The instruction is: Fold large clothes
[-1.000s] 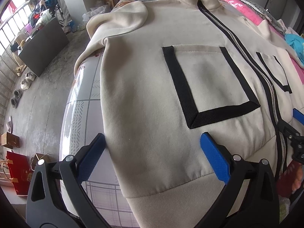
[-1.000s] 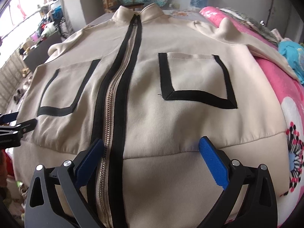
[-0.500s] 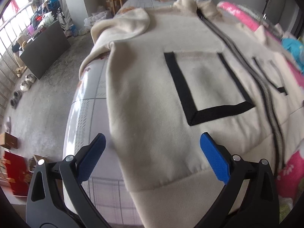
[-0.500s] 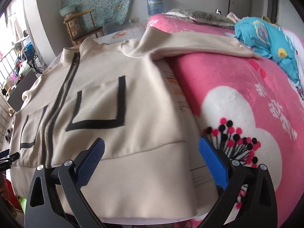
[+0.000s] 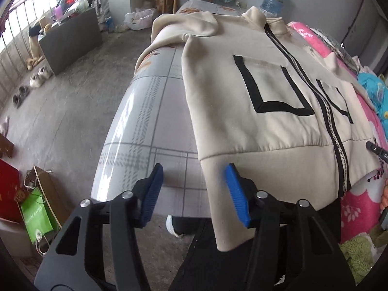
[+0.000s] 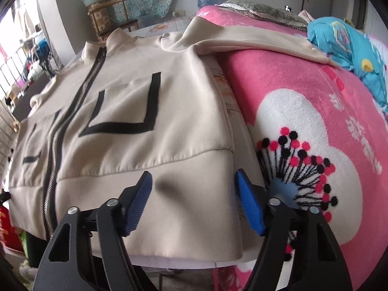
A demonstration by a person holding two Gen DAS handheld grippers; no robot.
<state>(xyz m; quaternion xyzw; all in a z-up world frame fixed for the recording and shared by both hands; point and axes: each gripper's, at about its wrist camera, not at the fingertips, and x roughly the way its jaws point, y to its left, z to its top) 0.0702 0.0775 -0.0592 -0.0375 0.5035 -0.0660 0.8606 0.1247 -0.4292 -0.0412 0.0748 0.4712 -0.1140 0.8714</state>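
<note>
Where the jacket (image 5: 254, 111) lies, a checked table (image 5: 145, 121); beyond, concrete floor (image 5: 72, 101).

No lettering can be read anywhere; the green paper bag (image 5: 36, 214) on the floor carries print too small and blurred to make out.
</note>
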